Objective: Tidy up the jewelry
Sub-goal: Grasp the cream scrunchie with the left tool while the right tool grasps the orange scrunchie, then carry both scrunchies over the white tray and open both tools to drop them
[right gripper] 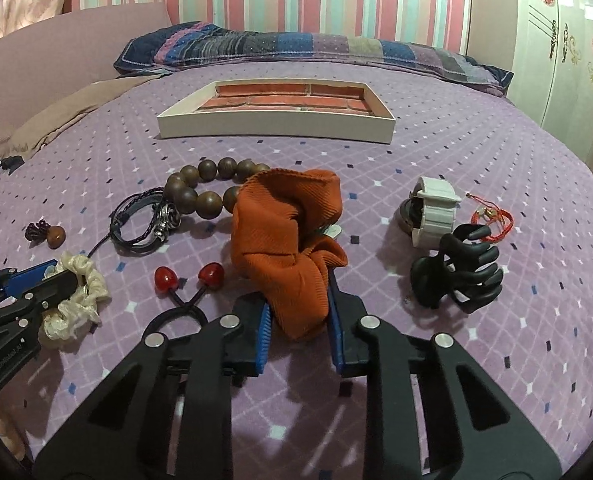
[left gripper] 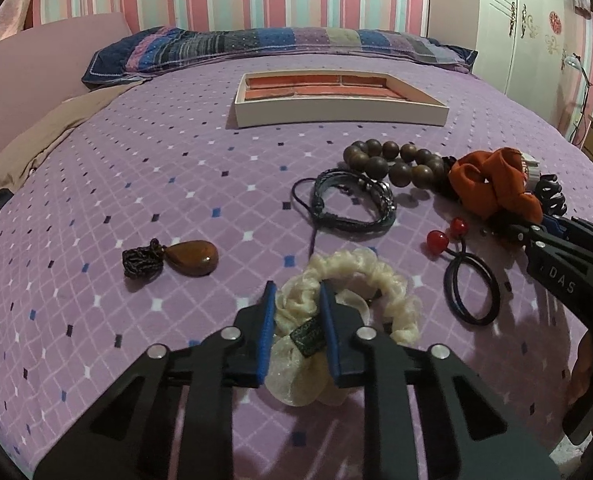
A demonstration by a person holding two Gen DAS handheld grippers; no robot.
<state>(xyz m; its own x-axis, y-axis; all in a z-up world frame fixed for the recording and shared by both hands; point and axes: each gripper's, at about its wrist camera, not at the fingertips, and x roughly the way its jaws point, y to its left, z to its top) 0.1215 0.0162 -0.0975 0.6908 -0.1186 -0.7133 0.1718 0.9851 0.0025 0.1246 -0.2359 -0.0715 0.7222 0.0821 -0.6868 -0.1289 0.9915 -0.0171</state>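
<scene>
Left gripper [left gripper: 296, 292] pinches a cream scrunchie [left gripper: 348, 280]; right gripper [right gripper: 298, 276] clamps an orange scrunchie [right gripper: 284, 236] — both on a purple bedspread [left gripper: 136, 160]. Beyond the wooden-bead bracelet [right gripper: 200, 190], open bedspread — then the white-edged tray [right gripper: 272, 126].

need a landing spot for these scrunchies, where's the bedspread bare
Bare: the strip between the tray and the wooden beads, and left of the pendant. Crowded: around the orange scrunchie, the cream scrunchie, black claw clip and white watch.

the orange scrunchie [right gripper: 288, 240] hides part of the wooden bead bracelet [right gripper: 200, 188] behind it.
</scene>
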